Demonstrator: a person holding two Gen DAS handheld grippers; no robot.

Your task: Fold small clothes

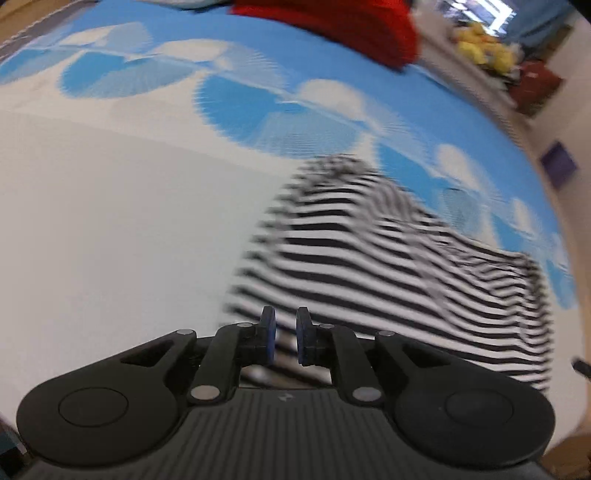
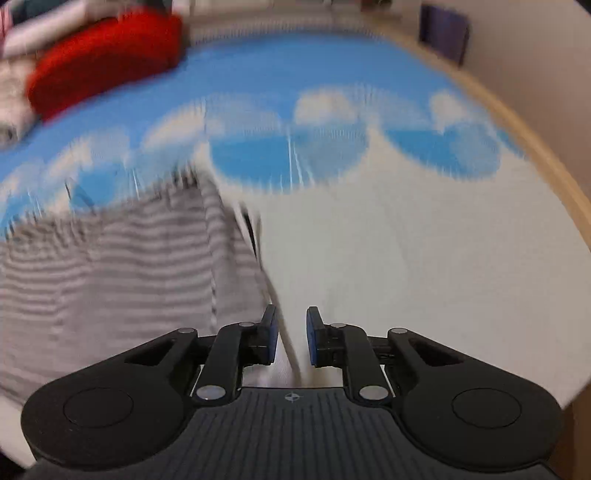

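A black-and-white striped garment [image 1: 388,266] rises off the bed like a tent toward my left gripper [image 1: 286,332]. Striped cloth shows in the narrow gap between its blue pads, so this gripper is shut on the garment. In the right wrist view the same garment [image 2: 110,277] shows its paler grey-striped side at the left. One edge runs up as a white fold between the pads of my right gripper [image 2: 291,332], which is shut on it. Both views are blurred.
The garment lies on a bed sheet [image 1: 110,221] that is white near me and blue with white fan shapes farther off. A red cushion [image 1: 351,29] sits at the far end, with yellow soft toys [image 1: 480,48] beyond. A wooden bed edge [image 2: 546,155] curves along the right.
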